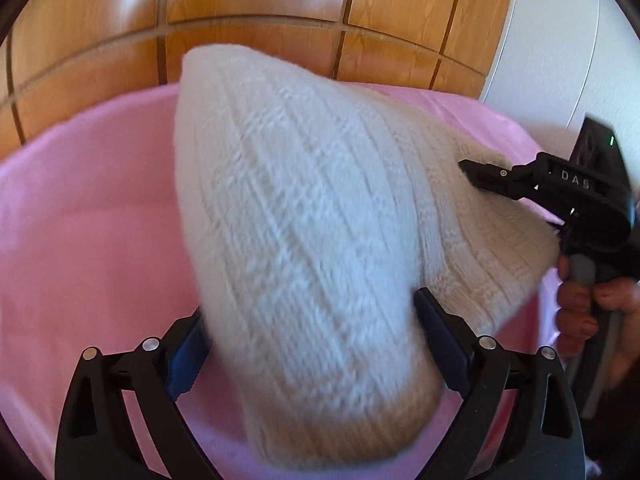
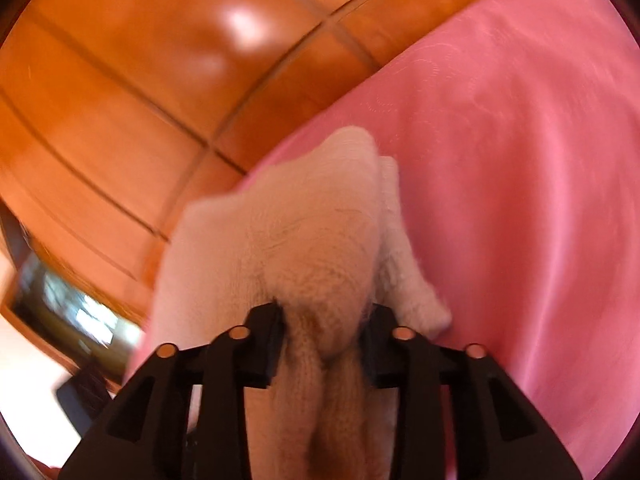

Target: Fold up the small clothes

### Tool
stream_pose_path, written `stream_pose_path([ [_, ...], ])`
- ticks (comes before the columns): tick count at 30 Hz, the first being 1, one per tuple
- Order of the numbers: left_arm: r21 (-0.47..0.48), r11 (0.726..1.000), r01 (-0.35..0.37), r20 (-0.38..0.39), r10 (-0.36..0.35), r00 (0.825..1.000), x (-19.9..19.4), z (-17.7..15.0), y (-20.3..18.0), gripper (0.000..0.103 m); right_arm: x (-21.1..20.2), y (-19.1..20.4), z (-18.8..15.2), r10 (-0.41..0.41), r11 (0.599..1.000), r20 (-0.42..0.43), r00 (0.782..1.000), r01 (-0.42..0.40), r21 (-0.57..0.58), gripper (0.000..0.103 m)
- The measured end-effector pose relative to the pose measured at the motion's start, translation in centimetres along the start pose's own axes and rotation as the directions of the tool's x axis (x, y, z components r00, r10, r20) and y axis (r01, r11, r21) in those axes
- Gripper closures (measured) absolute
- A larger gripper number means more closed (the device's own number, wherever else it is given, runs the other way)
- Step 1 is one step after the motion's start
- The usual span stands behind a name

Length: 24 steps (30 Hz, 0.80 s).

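A white knitted garment hangs lifted above a pink cloth. My left gripper is shut on its near edge, fabric bunched between the blue pads. My right gripper shows at the right in the left wrist view, clamped on the garment's far corner. In the right wrist view the right gripper is shut on a bunched fold of the garment, which drapes forward over the pink cloth. Both views are motion-blurred.
Glossy wooden panels stand behind the pink surface. A white wall or door frame is at the right. A dark tablet-like object lies at lower left in the right wrist view.
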State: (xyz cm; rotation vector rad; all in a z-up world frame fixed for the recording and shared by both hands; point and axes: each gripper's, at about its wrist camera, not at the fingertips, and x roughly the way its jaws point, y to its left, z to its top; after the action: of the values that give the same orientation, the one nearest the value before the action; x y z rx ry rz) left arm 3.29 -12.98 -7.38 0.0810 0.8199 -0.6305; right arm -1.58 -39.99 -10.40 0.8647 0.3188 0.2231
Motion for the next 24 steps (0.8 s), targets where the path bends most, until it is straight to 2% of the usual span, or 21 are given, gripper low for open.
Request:
stream_pose_path([
  [2, -0.02, 0.999, 0.032, 0.004, -0.032, 0.999, -0.8, -0.2, 0.5, 0.01, -0.4, 0.3, -0.1, 0.003, 1.0, 0.013, 1.0, -0.003, -0.003, 0.054],
  [3, -0.042, 0.998, 0.052, 0.025, -0.051, 0.998, -1.7, -0.4, 1.0, 0.01, -0.8, 0.8, -0.1, -0.004, 1.0, 0.013, 1.0, 0.004, -0.019, 0.041],
  [4, -0.053, 0.997, 0.056, 0.042, -0.054, 0.998, -1.9, -0.6, 1.0, 0.01, -1.0, 1.8, 0.0, -0.036, 0.999, 0.016, 0.999, 0.037, -0.038, 0.022],
  [6, -0.075, 0.996, 0.051, 0.096, -0.044, 0.994, -3.5, -0.9, 1.5, 0.01, -2.1, 3.3, 0.6, -0.144, 0.985, 0.056, 0.988, 0.148, -0.087, 0.008],
  [8, -0.09, 0.996, 0.023, 0.151, -0.009, 0.988, -4.7, -0.8, 2.1, 0.01, -3.1, 4.4, 1.6, -0.228, 0.964, 0.103, 0.968, 0.239, -0.117, 0.006],
  [9, -0.097, 0.995, 0.002, 0.167, 0.014, 0.986, -4.9, -0.5, 2.3, 0.01, -3.5, 5.3, 2.6, -0.279, 0.947, 0.129, 0.952, 0.295, -0.127, 0.003],
  [11, -0.123, 0.991, -0.043, 0.185, 0.066, 0.98, -5.0, -0.1, 2.9, 0.01, -3.4, 6.7, 4.3, -0.32, 0.929, 0.15, 0.936, 0.341, -0.146, 0.002],
  [13, -0.133, 0.989, -0.058, 0.133, 0.075, 0.988, -3.9, 0.3, 3.3, 0.009, -2.5, 7.6, 5.4, -0.361, 0.91, 0.154, 0.92, 0.384, -0.158, 0.002],
  [15, -0.128, 0.991, -0.047, 0.065, 0.055, 0.996, -2.7, -0.1, 3.2, 0.009, -0.2, 9.3, 6.0, -0.423, 0.877, 0.124, 0.897, 0.44, -0.194, 0.002],
  [19, -0.116, 0.993, -0.033, 0.052, 0.039, 0.998, -2.3, -0.5, 3.2, 0.008, 4.7, 9.6, 4.7, -0.499, 0.817, 0.072, 0.863, 0.497, -0.294, 0.002],
  [20, -0.106, 0.994, -0.033, 0.053, 0.039, 0.998, -2.5, -0.4, 3.2, 0.008, 6.0, 8.7, 3.7, -0.568, 0.763, 0.056, 0.821, 0.551, -0.337, 0.002],
  [21, -0.088, 0.996, -0.033, 0.059, 0.039, 0.998, -2.9, -0.3, 3.2, 0.008, 6.9, 7.8, 2.7, -0.607, 0.732, 0.049, 0.793, 0.583, -0.353, 0.002],
  [22, -0.082, 0.996, -0.033, 0.068, 0.039, 0.997, -3.3, -0.3, 3.1, 0.008, 7.2, 7.0, 1.6, -0.606, 0.734, 0.055, 0.793, 0.585, -0.344, 0.002],
  [24, -0.075, 0.996, -0.04, 0.12, 0.049, 0.992, -4.5, 0.3, 3.0, 0.008, 5.5, 5.1, 0.4, -0.556, 0.786, 0.086, 0.827, 0.557, -0.269, 0.003],
])
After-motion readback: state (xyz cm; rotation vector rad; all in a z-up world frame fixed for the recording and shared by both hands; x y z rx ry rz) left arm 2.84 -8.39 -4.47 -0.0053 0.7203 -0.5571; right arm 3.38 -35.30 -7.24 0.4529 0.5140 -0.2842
